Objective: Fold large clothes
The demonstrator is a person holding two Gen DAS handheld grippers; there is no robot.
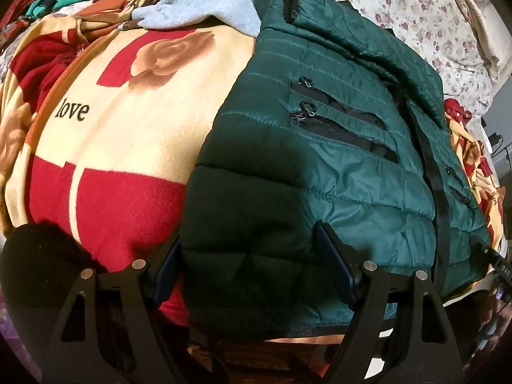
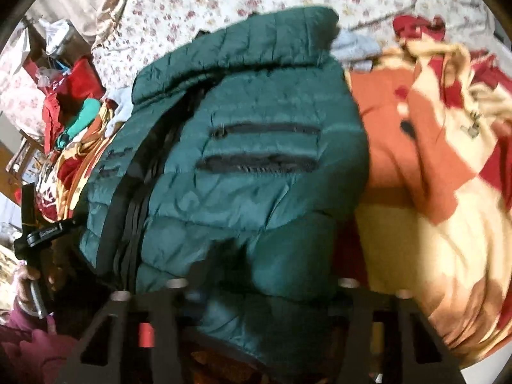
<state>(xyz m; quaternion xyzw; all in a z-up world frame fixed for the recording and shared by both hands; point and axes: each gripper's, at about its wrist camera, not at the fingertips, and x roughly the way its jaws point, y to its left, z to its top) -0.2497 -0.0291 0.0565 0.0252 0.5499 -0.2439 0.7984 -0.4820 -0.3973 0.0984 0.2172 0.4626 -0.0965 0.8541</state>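
A dark green quilted jacket (image 1: 336,160) lies flat on a red and cream blanket (image 1: 128,128), zip pockets up. My left gripper (image 1: 252,265) stands open, wide, over the jacket's near shaded corner. Its left finger (image 1: 169,272) is at the jacket's edge and the right finger rests over the fabric. In the blurred right wrist view the same jacket (image 2: 256,192) fills the middle. My right gripper (image 2: 262,288) is at its near hem, and a raised fold of green fabric is bunched between the narrowed jaws, hiding the pads. It looks shut on that fold.
A pale blue garment (image 1: 198,9) lies beyond the jacket's collar. A floral sheet (image 1: 384,0) covers the far side of the bed. Red and teal clothes (image 2: 73,102) are heaped at one side. A hand in a purple sleeve (image 2: 32,345) holds the other gripper's black frame (image 2: 41,233).
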